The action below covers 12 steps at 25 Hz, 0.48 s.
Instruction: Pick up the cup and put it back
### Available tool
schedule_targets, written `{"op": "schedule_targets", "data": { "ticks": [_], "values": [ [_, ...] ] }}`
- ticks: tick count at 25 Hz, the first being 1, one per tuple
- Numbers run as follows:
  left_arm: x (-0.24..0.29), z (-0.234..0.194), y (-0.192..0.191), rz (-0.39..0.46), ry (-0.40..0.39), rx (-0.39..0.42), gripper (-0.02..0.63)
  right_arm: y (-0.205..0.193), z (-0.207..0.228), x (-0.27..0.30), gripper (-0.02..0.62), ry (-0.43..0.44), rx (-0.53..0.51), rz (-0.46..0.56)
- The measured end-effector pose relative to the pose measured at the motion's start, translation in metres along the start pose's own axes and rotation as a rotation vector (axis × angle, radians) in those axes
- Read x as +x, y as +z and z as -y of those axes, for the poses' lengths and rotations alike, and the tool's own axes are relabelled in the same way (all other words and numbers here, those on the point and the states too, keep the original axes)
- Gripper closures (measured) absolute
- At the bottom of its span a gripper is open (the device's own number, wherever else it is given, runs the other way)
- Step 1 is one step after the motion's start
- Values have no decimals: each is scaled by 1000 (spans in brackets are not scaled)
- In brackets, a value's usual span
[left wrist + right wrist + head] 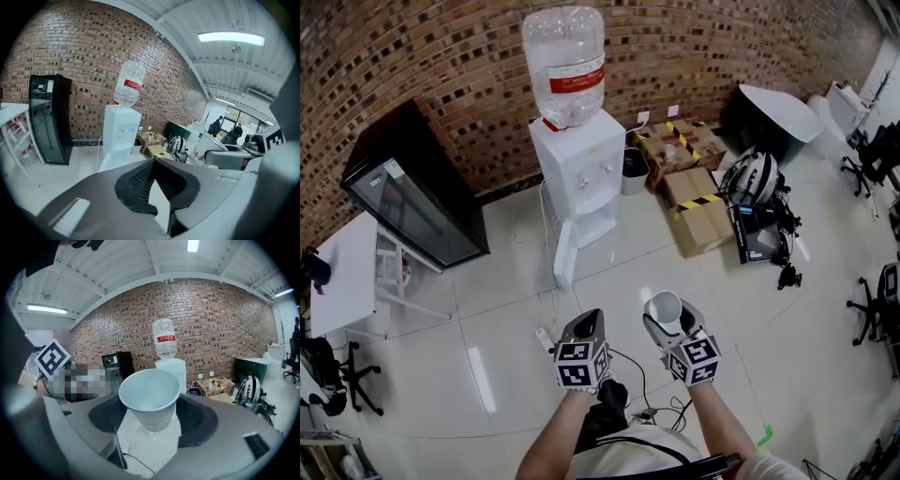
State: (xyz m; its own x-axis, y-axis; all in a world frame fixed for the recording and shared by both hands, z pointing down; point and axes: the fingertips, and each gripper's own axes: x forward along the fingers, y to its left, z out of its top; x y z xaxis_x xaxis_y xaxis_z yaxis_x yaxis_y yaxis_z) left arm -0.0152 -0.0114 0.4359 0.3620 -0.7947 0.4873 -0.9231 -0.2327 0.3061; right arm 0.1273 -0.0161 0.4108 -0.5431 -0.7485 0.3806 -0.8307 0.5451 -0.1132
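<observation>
A white paper cup (665, 305) stands upright between the jaws of my right gripper (668, 316), which is shut on its lower body, held in the air over the tiled floor. In the right gripper view the cup (150, 397) fills the middle, its empty mouth facing the camera, with the right gripper (151, 414) closed around it. My left gripper (589, 324) hangs beside it to the left, shut with nothing in it; its black pads (140, 180) meet at the tips. The cup (205, 148) also shows at the right of the left gripper view.
A white water dispenser (577, 178) with a clear bottle stands ahead against the brick wall. Left of it are a black glass-door fridge (412, 187) and a white table (342, 272). Cardboard boxes (698, 211), a helmet and bags (755, 178) lie to the right. A power strip (546, 339) lies on the floor.
</observation>
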Motion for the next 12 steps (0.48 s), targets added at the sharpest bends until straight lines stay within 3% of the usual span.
{"op": "schedule_targets", "data": {
  "ticks": [12],
  "values": [
    [-104,71,-45,54,8,30,603,-21,-38,-126,261,2,4,28]
  ]
}}
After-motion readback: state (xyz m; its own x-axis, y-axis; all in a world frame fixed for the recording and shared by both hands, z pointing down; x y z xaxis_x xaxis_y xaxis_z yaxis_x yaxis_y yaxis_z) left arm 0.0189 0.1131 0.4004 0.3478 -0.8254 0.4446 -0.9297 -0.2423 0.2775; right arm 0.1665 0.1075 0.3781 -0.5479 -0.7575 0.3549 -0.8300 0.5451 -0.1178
